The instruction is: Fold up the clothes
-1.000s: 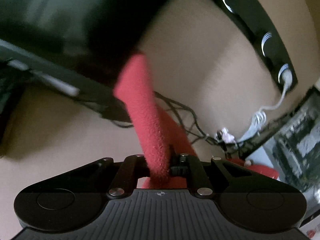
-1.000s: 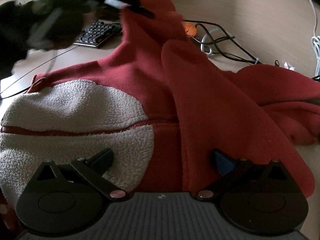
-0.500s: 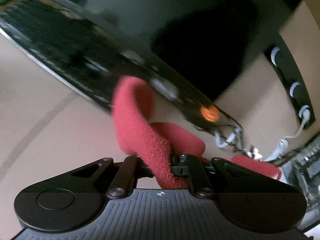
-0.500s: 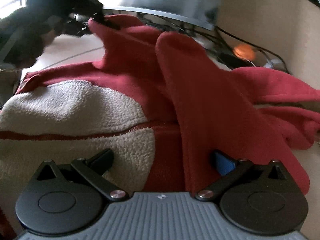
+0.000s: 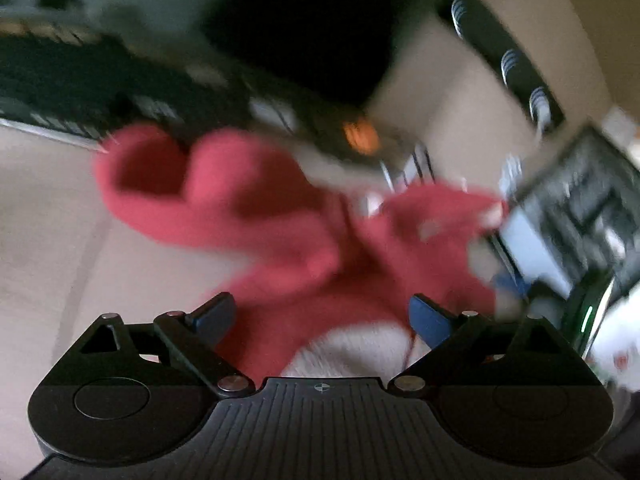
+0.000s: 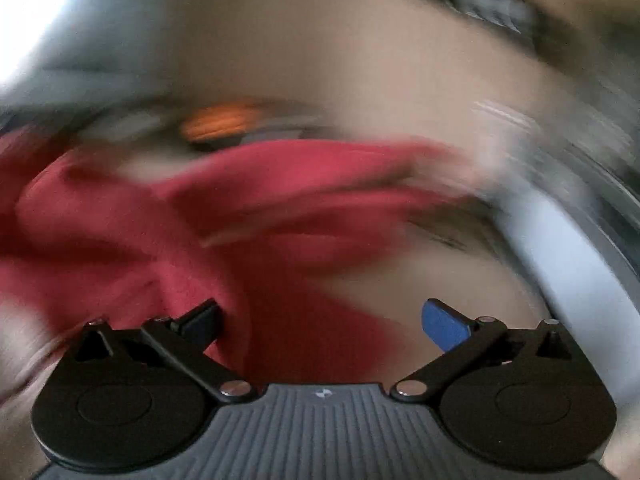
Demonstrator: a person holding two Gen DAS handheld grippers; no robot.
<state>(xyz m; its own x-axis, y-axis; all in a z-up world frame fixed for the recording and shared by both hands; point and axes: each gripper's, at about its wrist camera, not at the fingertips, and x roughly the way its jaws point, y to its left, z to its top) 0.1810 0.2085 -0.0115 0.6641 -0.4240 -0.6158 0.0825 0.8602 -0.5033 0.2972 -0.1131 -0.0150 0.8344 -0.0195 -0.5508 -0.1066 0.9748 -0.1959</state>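
Now both spread, gripping nothing: left tongs and right tongs, over fleece on counter.

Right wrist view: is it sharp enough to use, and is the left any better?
Right wrist view: heavy motion smear; the red fleece is streaked, with a blown-out glare patch at upper left, and only the right hand-held gripper is crisp. Left wrist view: milder blur; fleece outline and left hand-held gripper are readable, but the background is soft.

Red fleece jacket with cream panel, beige table, orange object, black keyboard
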